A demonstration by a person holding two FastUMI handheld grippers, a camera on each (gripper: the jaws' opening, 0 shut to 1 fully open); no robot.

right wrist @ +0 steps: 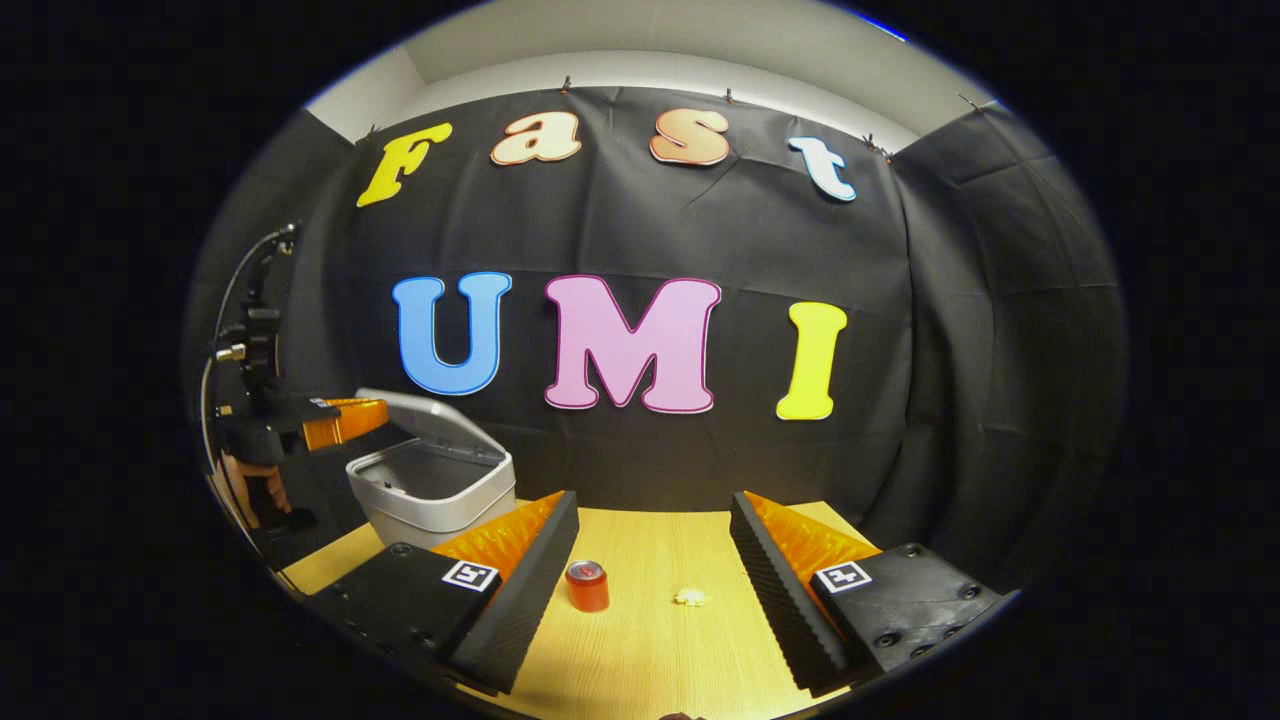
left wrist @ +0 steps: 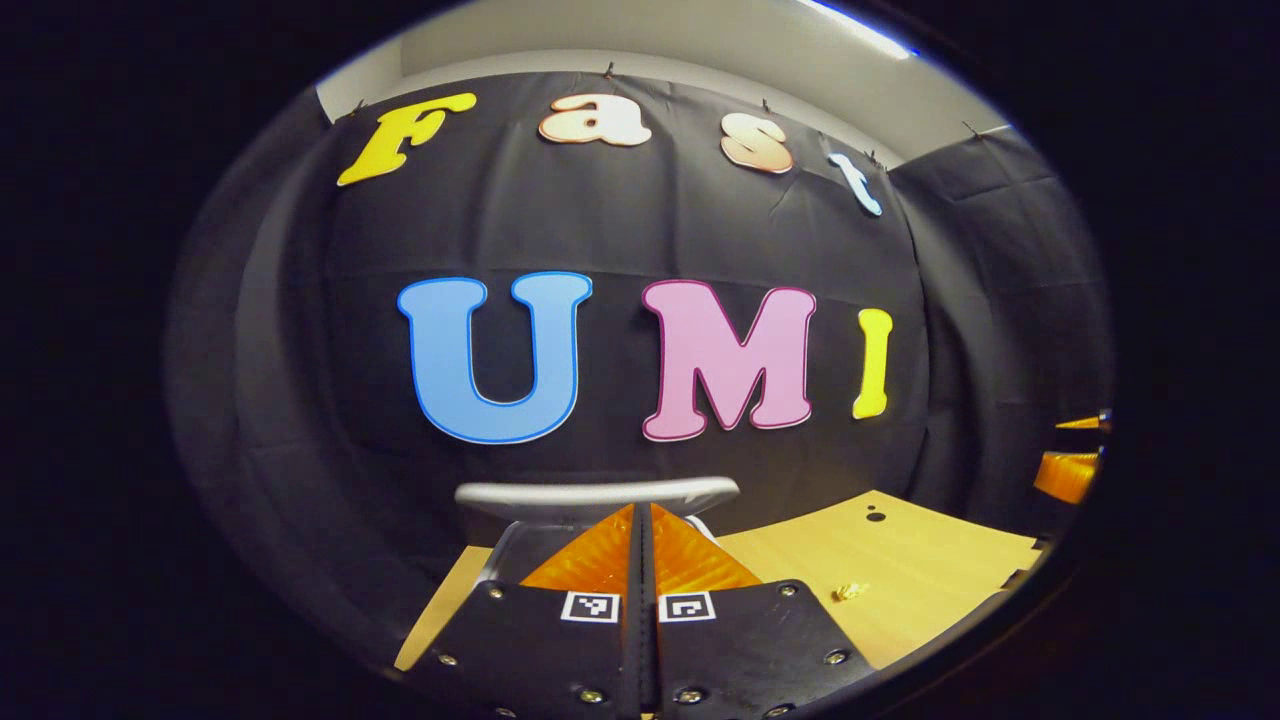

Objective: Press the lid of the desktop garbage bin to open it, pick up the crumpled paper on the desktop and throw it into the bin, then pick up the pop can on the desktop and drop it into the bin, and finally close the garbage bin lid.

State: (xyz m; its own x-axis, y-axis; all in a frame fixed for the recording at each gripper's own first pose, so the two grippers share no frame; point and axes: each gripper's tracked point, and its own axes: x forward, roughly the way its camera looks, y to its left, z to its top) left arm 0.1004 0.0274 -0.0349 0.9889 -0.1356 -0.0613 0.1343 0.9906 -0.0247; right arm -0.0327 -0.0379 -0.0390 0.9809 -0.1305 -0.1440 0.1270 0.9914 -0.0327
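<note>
The paper (right wrist: 691, 597) lies crumpled on the table (right wrist: 650, 650), a small pale wad well in front of the right gripper (right wrist: 655, 600), roughly between its two fingers but farther off; in the left gripper view it is a tiny speck (left wrist: 850, 591) to the right. It should weigh next to nothing and give under pressure, so a light pinch across its middle ought to hold it; squeezing hard would only flatten it, and a glancing touch might push it away. The can (right wrist: 587, 585) stands upright just left of the paper, apart from it. It is stiff but thin-walled and smooth, so best taken across the body, square on, to avoid tipping it. The bin (right wrist: 432, 497) sits at the back left of the table with its lid (right wrist: 425, 415) raised, so the opening step looks done. The right gripper's fingers stand wide apart, holding nothing. The left gripper (left wrist: 644, 535) has its fingers together, empty, just in front of the lid's edge (left wrist: 597, 492); in the right gripper view it hangs beside the lid (right wrist: 340, 420).
</note>
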